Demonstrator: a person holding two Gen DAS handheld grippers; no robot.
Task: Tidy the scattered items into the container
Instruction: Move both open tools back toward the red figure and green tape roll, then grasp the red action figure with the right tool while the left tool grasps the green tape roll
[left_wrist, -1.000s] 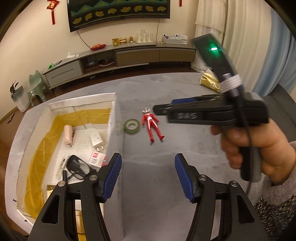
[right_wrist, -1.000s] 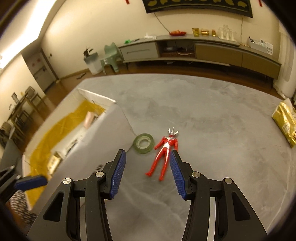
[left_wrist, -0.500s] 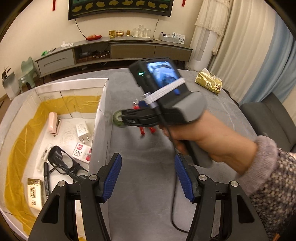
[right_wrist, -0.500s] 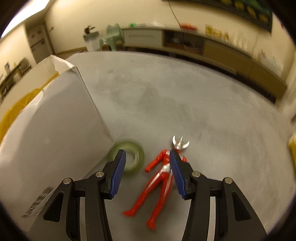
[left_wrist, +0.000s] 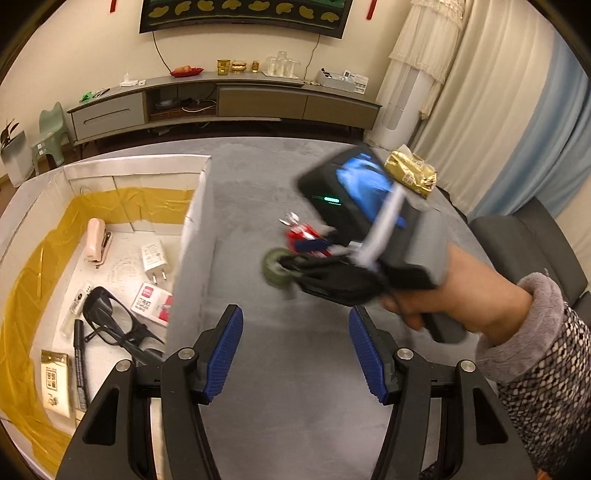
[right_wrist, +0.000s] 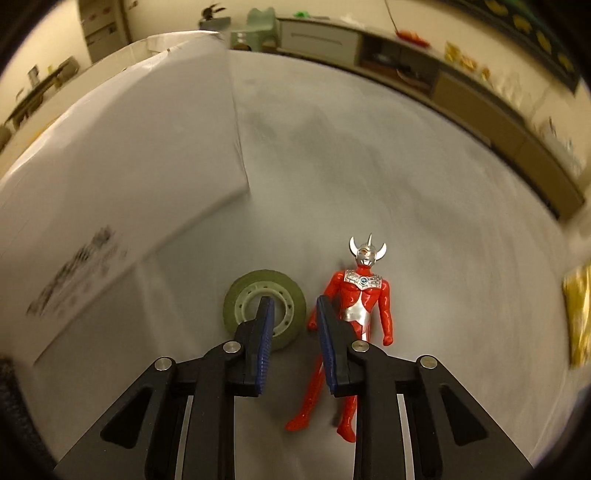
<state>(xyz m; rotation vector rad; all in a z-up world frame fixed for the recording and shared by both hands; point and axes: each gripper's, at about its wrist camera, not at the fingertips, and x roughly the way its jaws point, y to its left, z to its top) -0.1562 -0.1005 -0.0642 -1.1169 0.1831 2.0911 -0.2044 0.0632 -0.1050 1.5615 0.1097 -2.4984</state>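
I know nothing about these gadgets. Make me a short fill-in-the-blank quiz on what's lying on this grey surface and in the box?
1. The toy figure lying on its back is mostly ____ with silver trim.
2. Directly left of the figure lies a green roll of ____.
3. The right gripper straddles the rim of the tape roll, one finger inside its ____.
4. The black glasses lie inside the white ____.

Answers: red; tape; hole; box

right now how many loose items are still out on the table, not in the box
3: a green tape roll beside the white box, a red figure lying just right of the roll, and a gold packet at the far right edge. The right gripper may hide more.
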